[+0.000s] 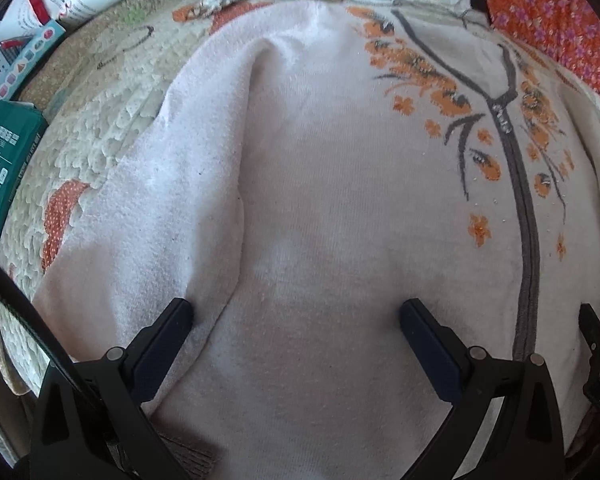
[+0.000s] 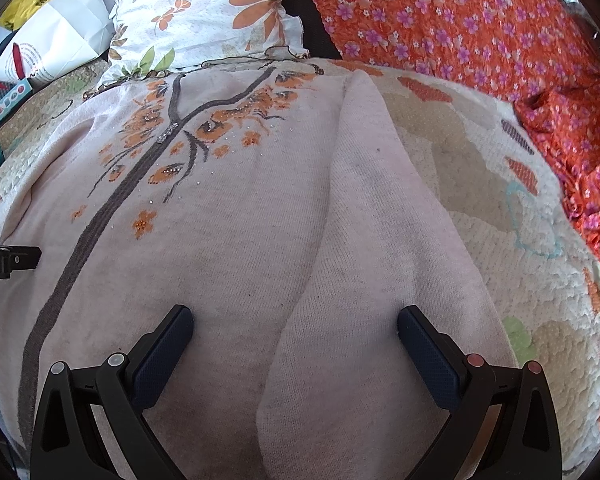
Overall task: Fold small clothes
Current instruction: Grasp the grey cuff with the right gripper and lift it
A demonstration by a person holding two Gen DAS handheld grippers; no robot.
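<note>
Cardigan (image 1: 320, 200), pale pink knit with an orange flower print and a grey zip band (image 1: 526, 220), lies spread flat on a textured bedspread (image 1: 112, 120), directly beneath and ahead of both claws. Left gripper (image 1: 296, 320) stands wide, nothing between its fingers; a sleeve (image 1: 172, 220) lies folded along the body ahead of its left finger, and the zip band runs ahead to its right. Right gripper (image 2: 295, 322) is likewise wide and holds nothing; the other sleeve (image 2: 384, 240) runs ahead between its fingers, the printed front ahead to its left. A floral pillow (image 2: 204, 20) sits beyond the collar, and orange flowered cloth (image 2: 480, 28) lies far ahead to the right.
</note>
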